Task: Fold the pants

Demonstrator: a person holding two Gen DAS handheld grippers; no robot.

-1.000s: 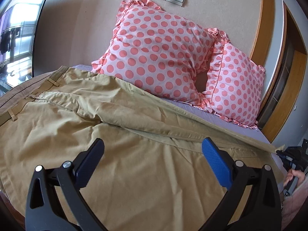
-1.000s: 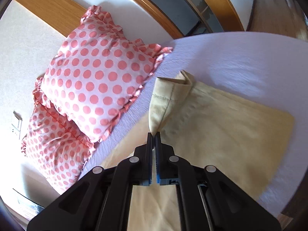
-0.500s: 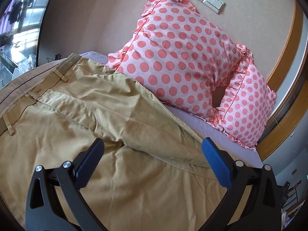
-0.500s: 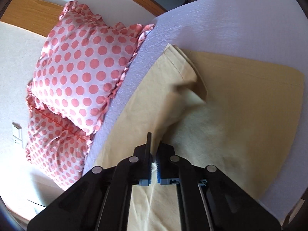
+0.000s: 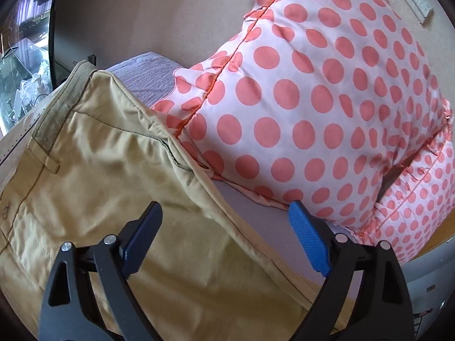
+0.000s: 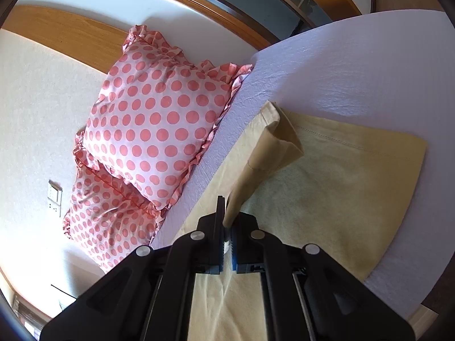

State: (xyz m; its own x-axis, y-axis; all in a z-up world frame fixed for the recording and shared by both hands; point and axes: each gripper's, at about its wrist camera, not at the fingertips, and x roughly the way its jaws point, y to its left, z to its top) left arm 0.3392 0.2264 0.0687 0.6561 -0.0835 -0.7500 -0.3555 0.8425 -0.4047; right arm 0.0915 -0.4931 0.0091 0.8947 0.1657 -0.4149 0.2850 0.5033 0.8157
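Note:
Khaki pants (image 5: 108, 187) lie spread on the bed, waistband (image 5: 57, 105) at the far left of the left wrist view. My left gripper (image 5: 224, 236) is open and empty, hovering above the far side seam of the pants near the hip. In the right wrist view the pants (image 6: 335, 193) lie flat by the leg ends. My right gripper (image 6: 226, 221) is shut on a pinched fold of the upper leg's hem (image 6: 273, 153) and holds it lifted off the lower leg.
Two pink polka-dot pillows (image 5: 327, 108) (image 6: 159, 130) lean on the headboard wall right beside the pants. The lilac bedsheet (image 6: 341, 68) shows beyond the leg ends. Wall switches (image 6: 54, 199) sit on the wall, and a wooden door frame (image 6: 199, 5) lies beyond.
My left gripper has moved toward the pillows and the pants' far edge, still open. My right gripper has pulled the pinched hem up and back, and the leg end stands more raised.

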